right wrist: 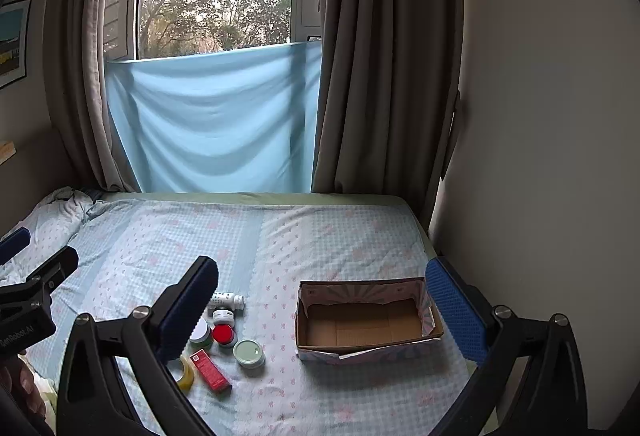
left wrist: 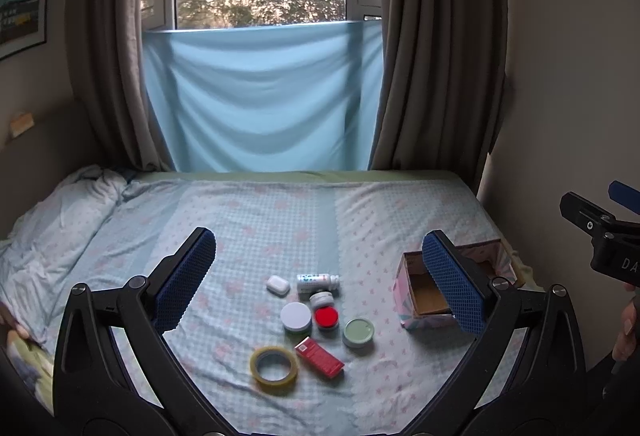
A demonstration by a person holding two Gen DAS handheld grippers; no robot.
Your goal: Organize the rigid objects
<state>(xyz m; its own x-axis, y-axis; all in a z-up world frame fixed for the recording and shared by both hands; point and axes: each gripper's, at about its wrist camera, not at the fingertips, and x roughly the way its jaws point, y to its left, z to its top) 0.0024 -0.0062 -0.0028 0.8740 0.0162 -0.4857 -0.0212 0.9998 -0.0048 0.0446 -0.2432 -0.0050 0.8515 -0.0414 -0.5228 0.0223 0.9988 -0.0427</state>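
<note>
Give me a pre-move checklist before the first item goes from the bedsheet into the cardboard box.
1. Open patterned cardboard box empty and upright: ok.
2. Left hand-held gripper open, holding nothing: ok.
3. Right hand-held gripper open, holding nothing: ok.
4. Red rectangular carton lies apart from the yellow tape roll, free to grasp: ok.
5. Red-lidded round jar has finger room: not ok, the white-lidded jar and small white jar crowd it.
6. Weight of the white pill bottle: cannot tell.
</note>
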